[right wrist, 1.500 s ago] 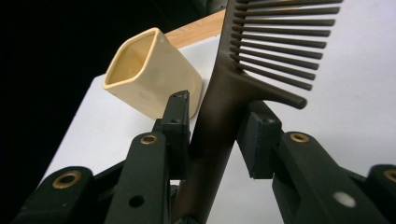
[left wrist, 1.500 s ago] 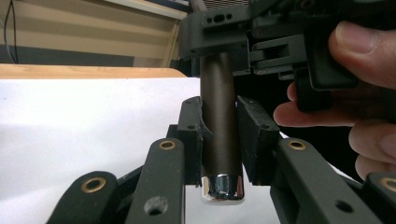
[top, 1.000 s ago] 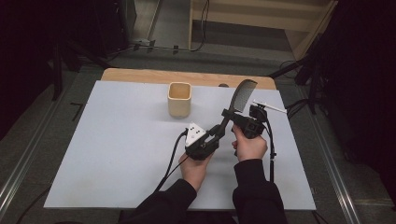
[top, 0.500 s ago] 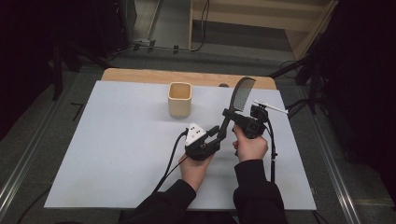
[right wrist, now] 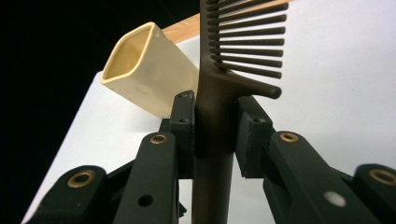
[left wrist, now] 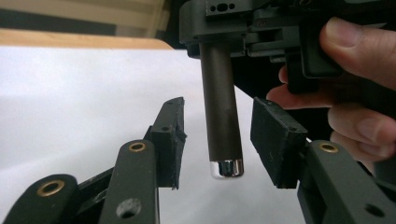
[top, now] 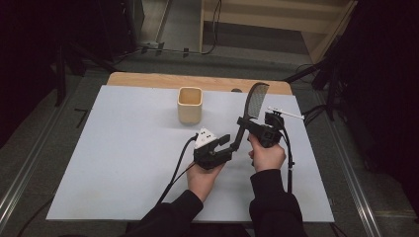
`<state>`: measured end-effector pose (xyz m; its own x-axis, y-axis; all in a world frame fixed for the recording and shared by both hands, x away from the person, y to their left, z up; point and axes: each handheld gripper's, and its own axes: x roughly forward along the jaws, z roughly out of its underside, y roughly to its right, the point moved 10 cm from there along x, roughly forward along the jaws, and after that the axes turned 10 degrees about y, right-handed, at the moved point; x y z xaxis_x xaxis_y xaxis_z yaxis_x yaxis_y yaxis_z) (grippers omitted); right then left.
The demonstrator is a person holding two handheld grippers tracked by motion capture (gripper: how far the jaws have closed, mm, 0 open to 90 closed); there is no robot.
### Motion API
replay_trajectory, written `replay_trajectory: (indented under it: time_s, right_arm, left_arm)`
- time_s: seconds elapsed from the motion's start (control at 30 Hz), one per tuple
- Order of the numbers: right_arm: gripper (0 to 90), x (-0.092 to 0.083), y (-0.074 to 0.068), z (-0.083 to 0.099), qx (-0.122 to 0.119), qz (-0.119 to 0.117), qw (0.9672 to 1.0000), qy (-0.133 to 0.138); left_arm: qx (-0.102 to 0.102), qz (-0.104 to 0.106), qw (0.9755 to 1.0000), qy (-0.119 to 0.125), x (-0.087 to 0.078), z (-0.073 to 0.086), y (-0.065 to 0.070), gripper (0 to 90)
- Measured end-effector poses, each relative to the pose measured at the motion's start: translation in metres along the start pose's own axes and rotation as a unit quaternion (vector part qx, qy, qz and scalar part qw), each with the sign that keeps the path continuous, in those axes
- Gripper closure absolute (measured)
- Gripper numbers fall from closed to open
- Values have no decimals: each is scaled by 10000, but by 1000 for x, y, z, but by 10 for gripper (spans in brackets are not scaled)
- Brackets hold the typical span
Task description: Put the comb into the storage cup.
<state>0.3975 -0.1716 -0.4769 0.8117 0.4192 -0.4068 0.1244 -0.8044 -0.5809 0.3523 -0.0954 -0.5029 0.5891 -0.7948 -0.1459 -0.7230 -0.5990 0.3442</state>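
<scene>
the right claw, held above the table, clenches the comb at its neck, head pointing up and away. the left claw has just been opening, its pads released either side of the handle tip, not touching.

The comb looks like matt dark-brown plastic, its round handle smooth and capped with a glossy chrome-like metal tip. The cup is cream, smooth and faintly glossy, likely plastic or ceramic. The tabletop has a matt white sheet over light wood at its far edge. The claw pads are matt black, rubbery, with rough edges; brass-coloured rivets shine.
</scene>
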Motion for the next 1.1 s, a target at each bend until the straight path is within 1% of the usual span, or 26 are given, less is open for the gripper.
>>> replay_trajectory:
  time_s: [0.03, 0.07, 0.1, 0.17, 0.2, 0.27, 0.3, 0.33, 0.4, 0.43, 0.5, 0.57, 0.6, 0.67, 0.77, 0.83, 0.93, 1.0, 1.1]
  right_arm:
    - [700, 0, 1, 0, -18, 15, 10000, -10]
    - [701, -1, 3, 0, -63, 44, 10000, -14]
    - [700, -2, 6, -1, -109, 85, 9999, -24]
    - [700, -2, 8, -1, -105, 100, 9999, -30]
    - [700, -3, 10, -1, -125, 93, 9999, -36]
    - [701, -4, 11, 0, -190, 106, 9997, -64]
    - [701, -4, 12, 0, -254, 104, 9996, -68]
    - [701, -4, 13, 1, -286, 117, 9995, -99]
    - [700, -5, 13, 2, -329, 120, 9993, -128]
    - [701, -5, 14, 2, -360, 119, 9992, -138]
    - [701, -6, 14, 3, -399, 100, 9990, -181]
    - [700, -6, 14, 4, -437, 77, 9988, -183]
    - [700, -7, 14, 5, -460, 64, 9987, -194]
    - [700, -7, 12, 7, -489, 20, 9986, -213]
    - [700, -7, 10, 9, -538, -36, 9982, -255]
    - [700, -7, 8, 11, -537, -88, 9981, -282]
    - [700, -8, 7, 15, -560, -153, 9979, -300]
    - [700, -8, 7, 18, -603, -154, 9975, -338]
    - [700, -9, 7, 20, -661, -174, 9970, -362]
  left_arm:
    - [-22, 11, 10000, -55, 0, 1, -1, 526]
    - [-53, 12, 9999, -115, 1, 2, -1, 526]
    - [-75, 23, 9997, -224, 1, 5, -2, 524]
    - [-46, -1, 9993, -371, 0, 7, -5, 524]
    - [-57, 11, 9992, -408, 0, 8, -6, 514]
    - [-82, 73, 9984, -559, 0, 10, -7, 498]
    - [-84, 110, 9977, -667, 1, 11, -8, 496]
    - [-52, 119, 9969, -772, 2, 12, -9, 475]
    - [-96, 209, 9954, -935, 2, 14, -9, 448]
    - [-71, 238, 9946, -1012, 1, 15, -10, 427]
    - [-18, 231, 9931, -1150, -1, 16, -13, 420]
    - [27, 183, 9926, -1198, -5, 15, -17, 419]
    - [-10, 191, 9921, -1241, -7, 15, -19, 419]
    - [-82, 234, 9905, -1352, -9, 16, -22, 419]
    - [-86, 220, 9886, -1488, -12, 17, -27, 394]
    - [-43, 216, 9873, -1574, -14, 18, -29, 394]
    - [-89, 256, 9849, -1710, -17, 20, -31, 394]
    - [-119, 297, 9839, -1757, -18, 21, -32, 394]
    - [-172, 315, 9810, -1906, -21, 22, -34, 394]
